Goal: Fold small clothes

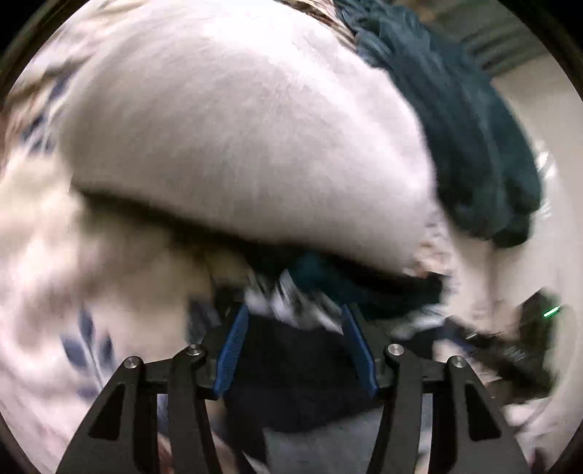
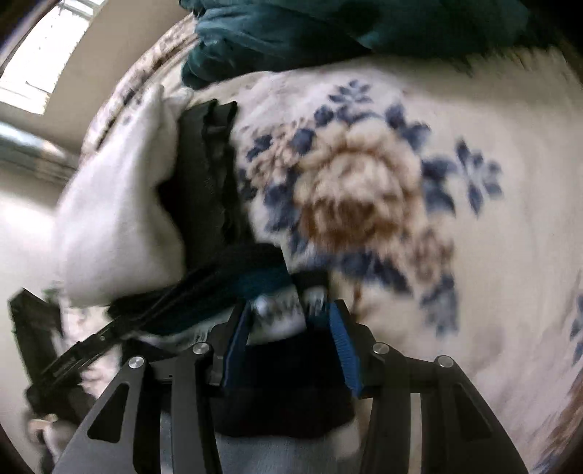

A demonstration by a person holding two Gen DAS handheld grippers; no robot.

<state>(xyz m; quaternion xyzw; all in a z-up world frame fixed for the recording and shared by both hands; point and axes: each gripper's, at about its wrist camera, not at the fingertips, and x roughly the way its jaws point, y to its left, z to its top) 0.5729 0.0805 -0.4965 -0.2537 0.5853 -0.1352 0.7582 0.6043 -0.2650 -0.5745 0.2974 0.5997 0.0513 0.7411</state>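
Both views are smeared by motion blur, so fine detail is hard to read. The left hand-held gripper [image 1: 295, 310] has its blue-padded fingers [image 1: 233, 350] standing apart, with a bunched small garment of white, black-speckled and teal knit fabric [image 1: 291, 299] lying between their tips; whether the pads actually pinch it I cannot tell. Just ahead of and above this hand-held gripper a large, soft, pale pinkish-white cloth [image 1: 237, 146] bulges across most of the view, casting a dark shadow along its lower edge. Ahead and to the right a dark teal plush blanket [image 1: 473, 138] lies crumpled. To the left spreads a cream fleece bedspread with blue leaves [image 1: 87, 350]. A dark navy fabric [image 1: 291, 383] hangs below, between the finger bases. The right hand-held gripper [image 2: 289, 313] likewise shows its blue pads [image 2: 342, 346] set apart, the same white and teal garment [image 2: 277, 310] sitting between the tips, grip uncertain. To its left a black ribbed strap or band [image 2: 211, 175] runs upward beside the pale cloth [image 2: 116, 218], and the other hand-held gripper's black frame [image 2: 73, 361] shows at lower left. Ahead and to the right lies the bedspread's brown rose with blue leaves [image 2: 357, 193]; the teal blanket [image 2: 291, 32] lies at the far edge.
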